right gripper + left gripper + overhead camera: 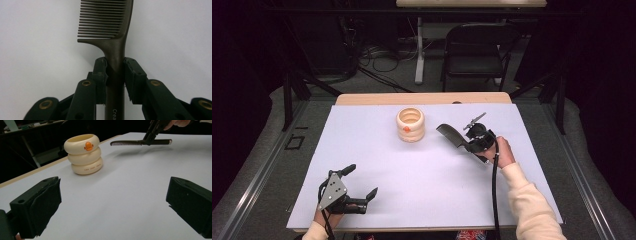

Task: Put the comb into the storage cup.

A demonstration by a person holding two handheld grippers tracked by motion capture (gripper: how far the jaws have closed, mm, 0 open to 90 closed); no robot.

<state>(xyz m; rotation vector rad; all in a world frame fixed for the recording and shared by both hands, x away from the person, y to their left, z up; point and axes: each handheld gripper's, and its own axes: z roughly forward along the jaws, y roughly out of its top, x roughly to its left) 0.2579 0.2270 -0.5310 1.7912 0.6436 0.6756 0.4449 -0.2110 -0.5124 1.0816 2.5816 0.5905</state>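
The white-covered worktop (422,170) carries a cream holder shaped like three stacked rings with an orange beak mark (410,125), set upright toward its far middle. The left tongs (360,187) are held near the near left corner, jaws spread wide with nothing between them. A dark brown plastic comb (110,32) is clamped by its handle in the right tongs (462,142), lifted above the worktop right of the holder.
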